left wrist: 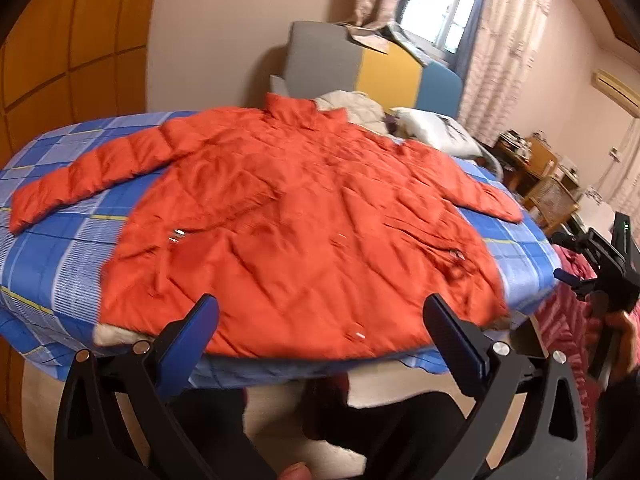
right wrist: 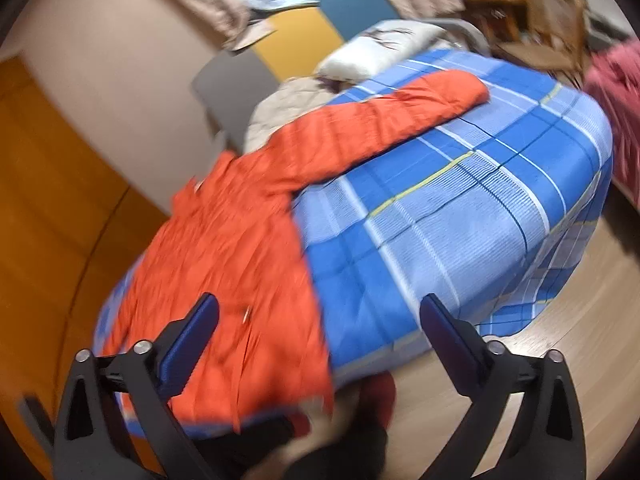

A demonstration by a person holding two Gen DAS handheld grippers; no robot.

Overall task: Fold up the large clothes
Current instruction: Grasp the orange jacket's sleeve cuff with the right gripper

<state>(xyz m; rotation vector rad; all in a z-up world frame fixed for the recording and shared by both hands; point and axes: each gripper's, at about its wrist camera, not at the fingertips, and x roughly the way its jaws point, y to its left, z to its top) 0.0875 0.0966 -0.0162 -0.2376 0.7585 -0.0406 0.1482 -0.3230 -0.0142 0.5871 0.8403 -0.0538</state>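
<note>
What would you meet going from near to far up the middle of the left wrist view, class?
Left gripper, wide open → orange puffer jacket spread flat on the blue plaid bedspread → jacket collar → grey, yellow and blue headboard → window.

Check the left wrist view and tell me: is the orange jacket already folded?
No. The orange jacket lies spread flat on the blue plaid bed, both sleeves stretched out to the sides.
</note>
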